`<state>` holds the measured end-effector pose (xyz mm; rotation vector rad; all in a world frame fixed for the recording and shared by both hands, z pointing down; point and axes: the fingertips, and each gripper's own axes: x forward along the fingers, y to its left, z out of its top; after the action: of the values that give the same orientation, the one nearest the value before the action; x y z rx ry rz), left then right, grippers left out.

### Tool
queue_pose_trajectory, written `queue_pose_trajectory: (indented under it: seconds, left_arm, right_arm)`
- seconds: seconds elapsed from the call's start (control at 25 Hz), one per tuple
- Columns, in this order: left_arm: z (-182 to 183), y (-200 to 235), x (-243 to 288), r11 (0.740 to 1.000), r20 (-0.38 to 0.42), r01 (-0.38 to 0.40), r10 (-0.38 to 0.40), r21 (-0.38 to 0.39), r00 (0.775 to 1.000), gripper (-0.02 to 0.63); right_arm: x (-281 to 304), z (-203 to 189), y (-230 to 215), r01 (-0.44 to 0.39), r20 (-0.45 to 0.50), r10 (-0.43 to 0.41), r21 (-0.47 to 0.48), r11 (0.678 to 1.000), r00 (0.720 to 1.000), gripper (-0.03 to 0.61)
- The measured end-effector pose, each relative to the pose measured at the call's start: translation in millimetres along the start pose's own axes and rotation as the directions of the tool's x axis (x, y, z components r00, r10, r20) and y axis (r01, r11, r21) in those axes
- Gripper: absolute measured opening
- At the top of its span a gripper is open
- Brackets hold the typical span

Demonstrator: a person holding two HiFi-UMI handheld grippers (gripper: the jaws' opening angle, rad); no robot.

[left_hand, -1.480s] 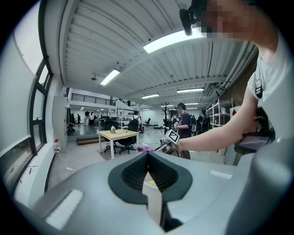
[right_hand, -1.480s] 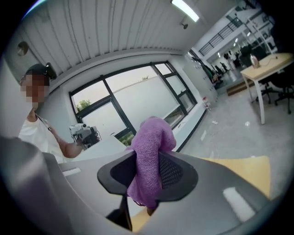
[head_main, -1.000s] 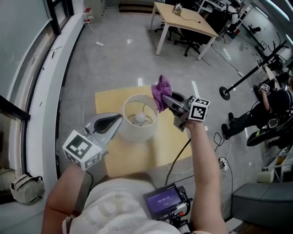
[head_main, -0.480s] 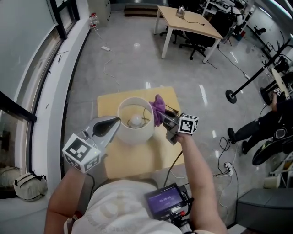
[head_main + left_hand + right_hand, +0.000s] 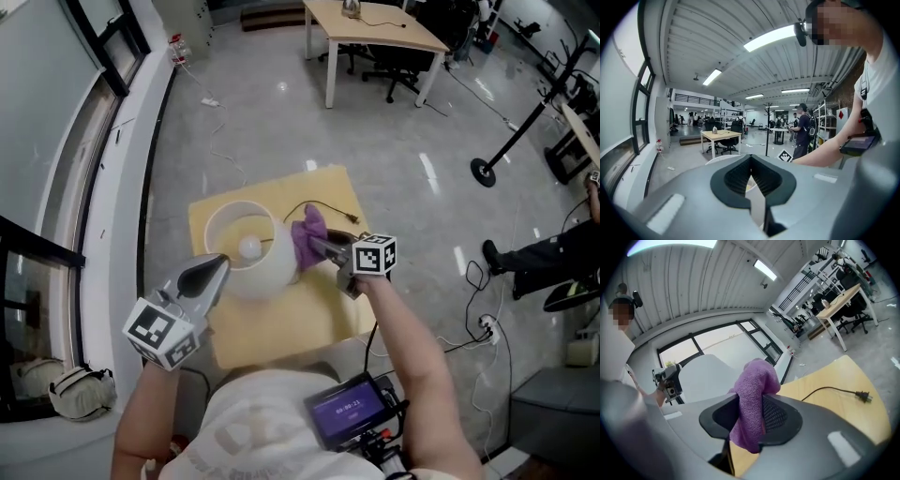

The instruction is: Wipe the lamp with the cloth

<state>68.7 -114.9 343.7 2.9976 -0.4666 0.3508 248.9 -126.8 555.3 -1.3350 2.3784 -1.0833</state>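
- While the person holds one gripper in each hand, the white drum-shaded table lamp (image 5: pixel 242 277) stands upright on the square light-wood table (image 5: pixel 281 323), toward its far left part.
- The round white bulb (image 5: pixel 248 247) shows through the open top of the shade (image 5: pixel 274 272).
- The right gripper (image 5: pixel 319 247) is clenched on the purple terry cloth (image 5: pixel 306 238). In the right gripper view the cloth is pinched between the black ribbed pads (image 5: pixel 778 416), bunched above them and hanging below.
- The cloth sits at the right outer wall of the shade and touches it, as far as the head view shows.
- The left gripper (image 5: pixel 217 266) has its jaws drawn together at the tips, with nothing clamped between them.
- Its tip is at the near left side of the shade; contact cannot be confirmed.
- The thin black power cord (image 5: pixel 829 390) lies on the table beyond the lamp, and its plug (image 5: pixel 863 396) rests on the tabletop.
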Motion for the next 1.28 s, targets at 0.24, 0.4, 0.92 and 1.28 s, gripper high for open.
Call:
queue_pose_trajectory:
  seconds: [0.24,0.4,0.92,1.28]
  left_arm:
    - [4,-5,3,0.999,-0.019,-0.039,0.040,0.009,0.999,0.000]
    - [8,-11,5,0.998,-0.017,-0.060,0.060,0.012,0.998,0.000]
    - [4,-23,-7,0.996,-0.045,-0.090,0.091,0.025,0.995,0.000]
    - [-1,-30,-18,0.996,-0.038,-0.088,0.088,0.013,0.995,0.000]
  right_arm:
    - [-13,77,81,-0.096,0.103,0.117,-0.190,0.977,0.988,0.140]
    - [-7,100,145,-0.172,0.136,0.220,-0.297,0.939,0.966,0.141]
    - [2,11,108,0.052,0.137,0.001,-0.382,0.923,0.991,0.144]
    - [-13,-41,54,0.181,-0.002,-0.191,-0.318,0.931,0.982,0.144]
